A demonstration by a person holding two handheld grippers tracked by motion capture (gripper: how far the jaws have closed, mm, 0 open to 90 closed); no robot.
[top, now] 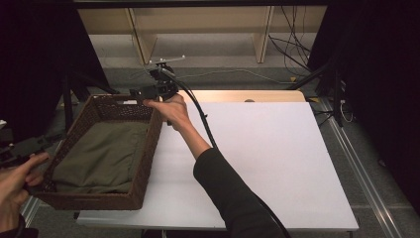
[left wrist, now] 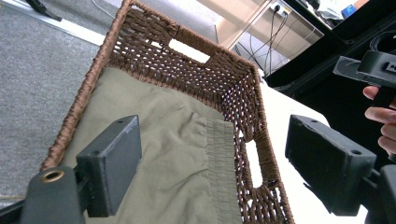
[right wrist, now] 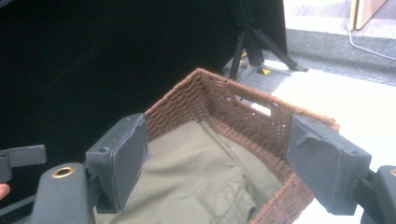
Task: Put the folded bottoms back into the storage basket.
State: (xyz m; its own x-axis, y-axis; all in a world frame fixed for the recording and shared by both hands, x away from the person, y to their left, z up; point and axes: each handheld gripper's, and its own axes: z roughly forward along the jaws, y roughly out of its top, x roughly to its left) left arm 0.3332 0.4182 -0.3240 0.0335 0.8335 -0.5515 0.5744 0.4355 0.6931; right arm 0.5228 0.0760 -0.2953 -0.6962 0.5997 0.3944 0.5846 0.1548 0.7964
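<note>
Basket, woven, brown, sits on the left part of the white worktop, overhanging its left edge. Its long axis runs from about 7 o'clock to 1 o'clock in the high view. Olive cloth lies folded flat inside, covering the floor of the basket.

Right tongs at the basket's far end, roughly 12 o'clock from its centre, just over the far rim. Right gripper view: jaws released, standing wide, nothing between the pads; cloth and rim lie below and ahead, far handle slot visible beyond.

Left tongs at the basket's near-left corner, about 8 o'clock from its centre, hand beside the rim. Left gripper view: jaws spread, nothing gripped; cloth dead ahead between them, basket wall beyond.

Judgement: both tongs flank the basket at opposite ends of its long axis, each aimed inward at the cloth. Neither touches cloth or wicker as far as I can tell. Left tongs look nearer the cloth's near edge; right tongs nearer its far edge. Next move likely a drop to one end each.
</note>
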